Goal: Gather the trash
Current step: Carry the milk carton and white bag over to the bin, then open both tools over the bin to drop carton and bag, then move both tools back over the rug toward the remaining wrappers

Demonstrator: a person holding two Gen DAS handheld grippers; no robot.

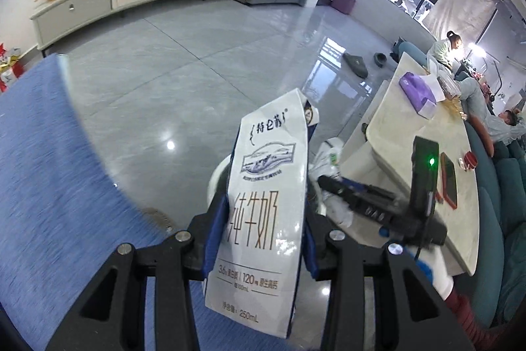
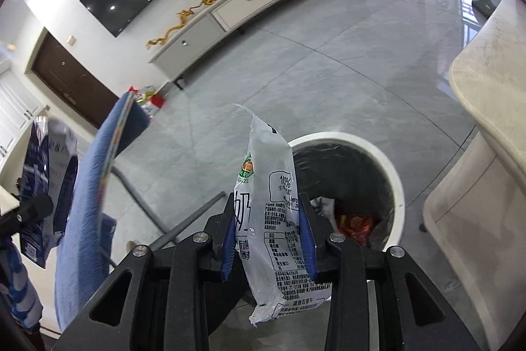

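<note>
The left gripper (image 1: 268, 216) pinches a white-and-blue milk carton (image 1: 263, 219) over the floor, short of the round white waste bin (image 2: 393, 183). The right gripper (image 2: 268, 232) brackets a clear plastic milk pouch (image 2: 273, 219) near the bin's rim; whether its pads press cannot be told. Risk: the limp pouch, released early, lands outside the rim, and the crowding carton could knock it aside.

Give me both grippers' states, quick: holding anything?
Left gripper: shut on the milk carton.
Right gripper: the plastic wrapper sits between its jaws; whether the pads still press on it cannot be told.
</note>
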